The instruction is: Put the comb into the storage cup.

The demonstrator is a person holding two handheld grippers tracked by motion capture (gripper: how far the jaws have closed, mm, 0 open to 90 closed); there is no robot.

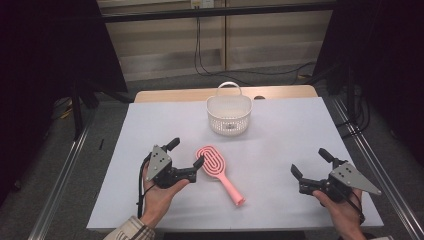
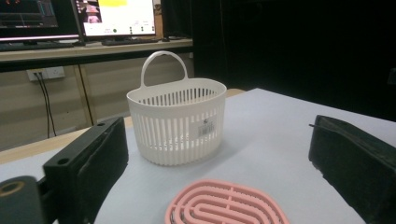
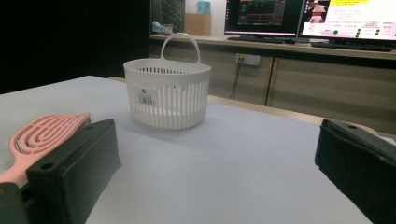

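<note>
High view: your left gripper sits with its jaws spread wide at the near left of the white table cover, one jaw tip just beside the head of the pink hairbrush, apparently lined up to take it. The brush lies flat near the middle of the cover, handle pointing near and right. Your right gripper waits well apart at the near right, jaws likewise released and holding nothing. The white basket stands upright at the far centre, probably the destination.

Left gripper view: the brush head is a smooth vented oval of concentric loops, lying between the parted jaws. The basket is slotted plastic with a hoop handle.

Right gripper view: the brush lies at left, the basket beyond, and bare cover between the jaws.
</note>
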